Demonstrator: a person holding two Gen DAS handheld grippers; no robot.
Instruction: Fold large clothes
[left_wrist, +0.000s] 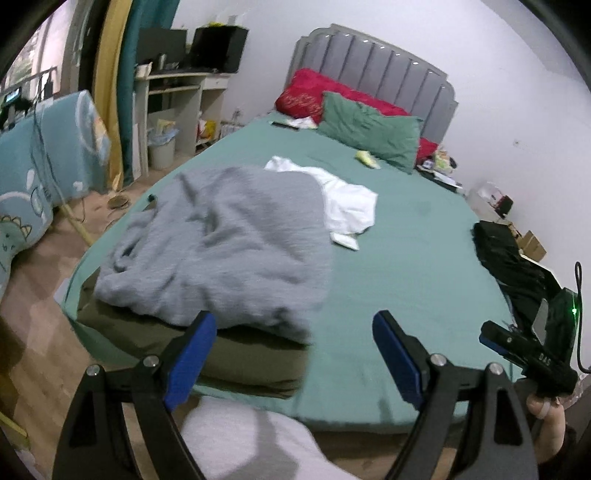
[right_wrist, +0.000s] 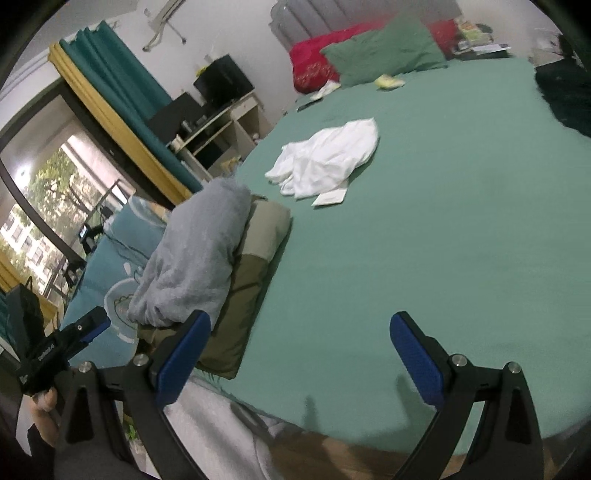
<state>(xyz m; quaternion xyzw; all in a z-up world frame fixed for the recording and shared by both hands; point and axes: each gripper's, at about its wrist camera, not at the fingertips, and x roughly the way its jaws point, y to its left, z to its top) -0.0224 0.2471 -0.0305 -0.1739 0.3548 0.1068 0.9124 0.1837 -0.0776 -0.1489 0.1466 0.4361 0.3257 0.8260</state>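
Note:
A grey garment (left_wrist: 221, 243) lies loosely folded on a folded olive garment (left_wrist: 229, 358) at the near left corner of the green bed (left_wrist: 406, 266). In the right wrist view the grey garment (right_wrist: 195, 254) sits on the olive one (right_wrist: 243, 295) at the left. A crumpled white garment (left_wrist: 347, 199) (right_wrist: 328, 158) lies mid-bed. A black garment (left_wrist: 517, 266) (right_wrist: 565, 96) lies at the bed's right edge. My left gripper (left_wrist: 295, 354) is open and empty, just in front of the stack. My right gripper (right_wrist: 299, 354) is open and empty above bare sheet.
A green pillow (left_wrist: 369, 133) and a red pillow (left_wrist: 306, 96) lie by the grey headboard (left_wrist: 369, 62). A small white card (left_wrist: 345, 240) lies beside the white garment. A desk (left_wrist: 177, 96) and teal curtains (right_wrist: 122, 81) stand at the left. A blue patterned blanket (left_wrist: 40, 166) hangs at the far left.

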